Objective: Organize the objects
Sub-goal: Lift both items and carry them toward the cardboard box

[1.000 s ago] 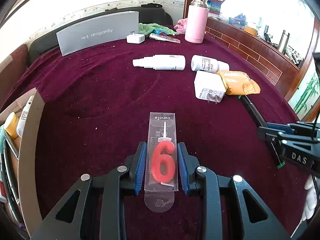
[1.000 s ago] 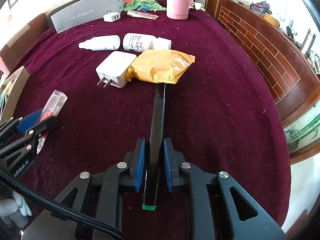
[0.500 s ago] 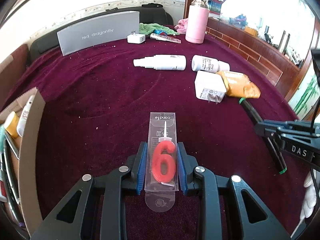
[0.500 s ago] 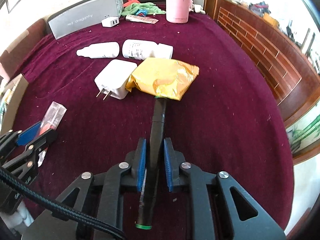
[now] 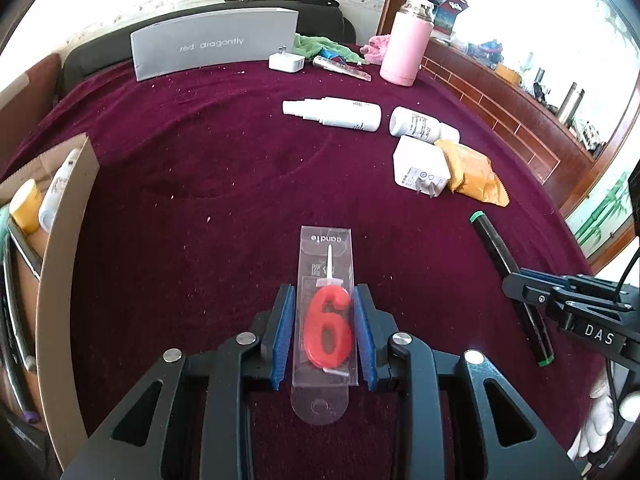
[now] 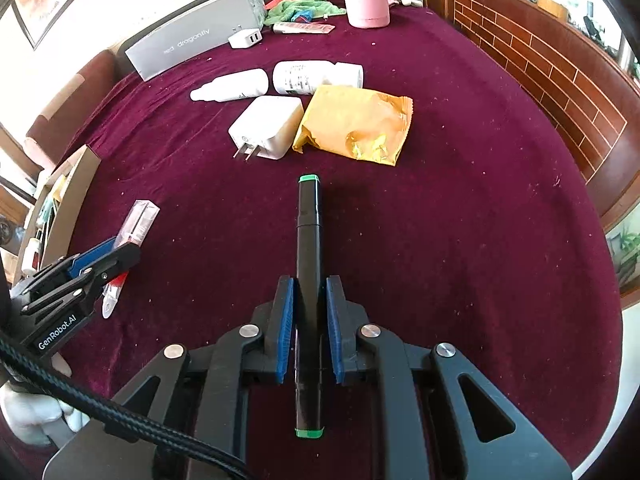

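A clear pack holding a red number-6 candle (image 5: pixel 326 248) sits between the blue pads of my left gripper (image 5: pixel 323 292). The pads touch its two long edges, and the jaws are opening slightly. In the right wrist view the candle pack (image 6: pixel 138 220) sticks out ahead of the left gripper (image 6: pixel 108 256) at the left. My right gripper (image 6: pixel 310 284) is shut on a black marker (image 6: pixel 308 216) with green ends, gripped near its middle. The marker (image 5: pixel 492 236) and the right gripper (image 5: pixel 516 280) also show at the right of the left wrist view.
On the maroon cloth (image 5: pixel 200 160) lie a white charger (image 5: pixel 418 168), a yellow packet (image 5: pixel 472 172) and two white bottles (image 5: pixel 340 112). A pink flask (image 5: pixel 404 52) and a grey box (image 5: pixel 216 48) stand at the back. An open cardboard box (image 5: pixel 60 240) holding tubes is at the left.
The right gripper has drawn the marker back, so its far tip no longer touches the yellow packet. The left gripper's pads closed on the candle pack and now stand slightly wider.
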A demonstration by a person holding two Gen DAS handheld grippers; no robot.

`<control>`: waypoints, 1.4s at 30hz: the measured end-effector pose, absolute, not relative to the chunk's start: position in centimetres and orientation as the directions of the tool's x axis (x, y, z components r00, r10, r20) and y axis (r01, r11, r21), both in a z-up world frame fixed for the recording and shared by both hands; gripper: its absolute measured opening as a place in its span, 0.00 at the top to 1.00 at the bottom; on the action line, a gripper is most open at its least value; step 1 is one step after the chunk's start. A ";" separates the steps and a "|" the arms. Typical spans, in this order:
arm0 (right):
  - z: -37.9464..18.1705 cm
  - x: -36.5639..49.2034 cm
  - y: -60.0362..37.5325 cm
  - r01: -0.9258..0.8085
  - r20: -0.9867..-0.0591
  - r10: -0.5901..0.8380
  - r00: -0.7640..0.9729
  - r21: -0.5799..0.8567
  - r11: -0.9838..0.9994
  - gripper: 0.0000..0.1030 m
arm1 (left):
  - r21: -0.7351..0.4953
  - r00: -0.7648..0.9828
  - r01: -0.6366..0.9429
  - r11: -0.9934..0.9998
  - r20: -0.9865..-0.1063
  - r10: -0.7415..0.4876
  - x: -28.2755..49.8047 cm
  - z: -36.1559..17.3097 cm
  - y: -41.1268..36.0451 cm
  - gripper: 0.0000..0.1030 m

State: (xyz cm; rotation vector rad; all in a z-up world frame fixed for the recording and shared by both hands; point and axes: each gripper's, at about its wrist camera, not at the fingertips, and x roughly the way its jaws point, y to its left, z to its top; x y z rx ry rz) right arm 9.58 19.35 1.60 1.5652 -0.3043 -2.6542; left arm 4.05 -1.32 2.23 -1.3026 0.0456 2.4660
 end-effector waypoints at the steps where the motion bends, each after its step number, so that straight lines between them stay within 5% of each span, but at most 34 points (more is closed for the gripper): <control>1: 1.6 9.5 19.3 -0.059 -0.862 -0.136 -0.488 0.188 -0.980 0.86 | -0.117 -0.516 -0.328 -0.937 -0.809 0.282 3.9 2.2 -0.9 0.70; 6: 1.6 8.8 18.5 -0.050 -0.862 -0.103 -0.496 0.147 -0.988 0.84 | -0.039 -0.539 -0.367 -0.929 -0.805 0.247 4.0 1.7 1.3 0.38; 10: 1.4 8.5 18.0 -0.050 -0.855 -0.068 -0.514 0.109 -0.993 0.83 | -0.059 -0.532 -0.378 -0.924 -0.803 0.268 3.9 1.8 1.1 0.37; 14: 1.4 8.4 17.5 -0.053 -0.856 -0.035 -0.516 0.072 -0.996 0.83 | -0.068 -0.540 -0.350 -0.934 -0.800 0.260 3.9 2.1 -0.2 0.78; 42: 4.9 12.4 17.4 0.000 -0.759 -0.214 -0.614 0.271 -0.962 0.88 | -0.196 -0.621 -0.333 -0.922 -0.690 0.371 9.7 7.4 -4.2 0.78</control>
